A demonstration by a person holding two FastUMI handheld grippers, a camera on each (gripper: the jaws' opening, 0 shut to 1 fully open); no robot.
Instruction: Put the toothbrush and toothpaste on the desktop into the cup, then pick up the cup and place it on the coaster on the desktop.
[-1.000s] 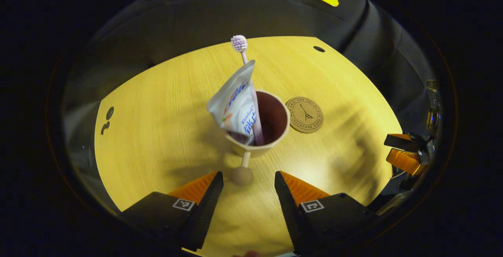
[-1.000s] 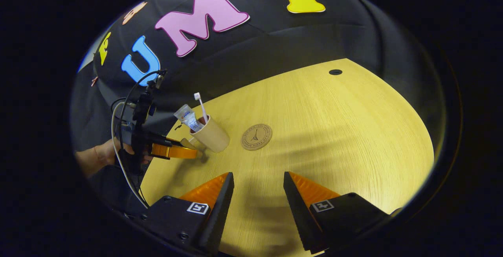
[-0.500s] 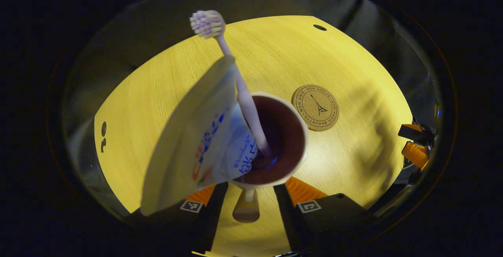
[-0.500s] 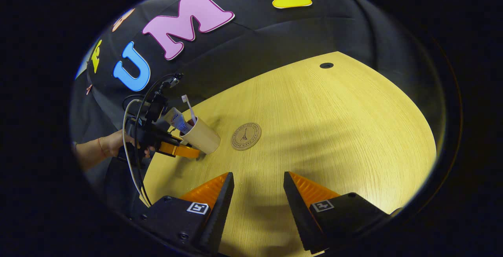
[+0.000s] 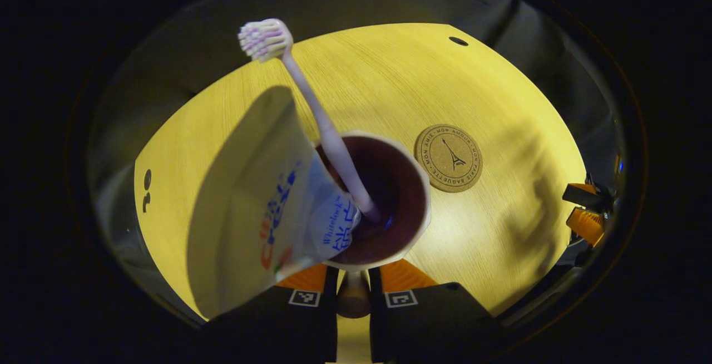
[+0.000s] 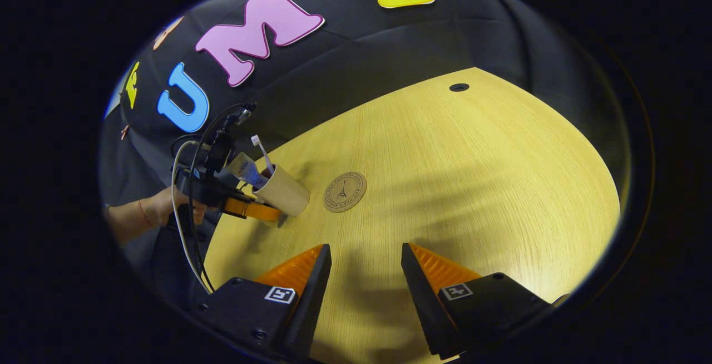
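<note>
cup (image 5: 384, 202), toothbrush (image 5: 311, 108) and toothpaste (image 5: 261, 208) inside: your left gripper (image 5: 352, 291) fingers pinch its handle (image 5: 352, 297) for lifting. coaster (image 5: 448, 158) ahead, right of those fingers. right gripper (image 6: 364, 275) gapes, idle.

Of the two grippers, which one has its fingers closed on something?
The left gripper: its fingers pinch the handle of the cup. The right gripper hangs over the bare desktop, fingers apart, holding nothing.
</note>
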